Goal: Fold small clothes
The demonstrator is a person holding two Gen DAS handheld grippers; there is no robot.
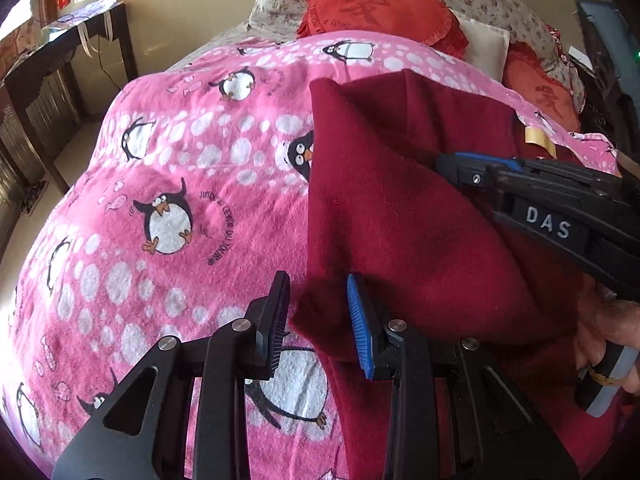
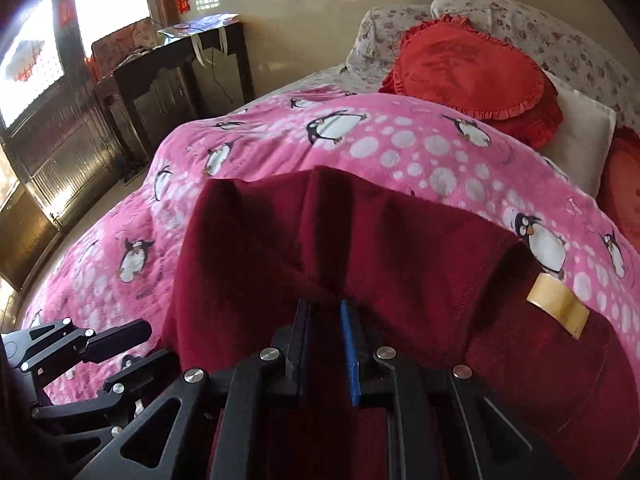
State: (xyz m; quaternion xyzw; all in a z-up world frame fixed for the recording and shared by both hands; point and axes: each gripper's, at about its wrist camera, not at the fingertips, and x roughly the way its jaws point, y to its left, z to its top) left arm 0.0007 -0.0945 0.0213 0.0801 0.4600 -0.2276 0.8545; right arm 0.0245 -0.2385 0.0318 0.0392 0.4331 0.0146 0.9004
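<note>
A dark red garment [image 1: 400, 208] lies on a pink penguin blanket [image 1: 160, 200] spread over a bed. My left gripper [image 1: 320, 320] is open, its fingers on either side of the garment's near left corner, which sits between them. My right gripper [image 2: 326, 344] is shut on a raised fold of the dark red garment [image 2: 360, 240] and lifts it off the blanket [image 2: 400, 140]. The right gripper also shows in the left wrist view [image 1: 472, 172], reaching in from the right. A tan label [image 2: 556, 304] shows on the garment's lower layer.
Red round ruffled cushions [image 2: 472, 76], a white pillow [image 2: 584, 132] and floral bedding [image 2: 560, 32] lie at the head of the bed. A dark wooden desk [image 2: 176, 64] stands by the window on the left. The bed edge drops to the floor on the left.
</note>
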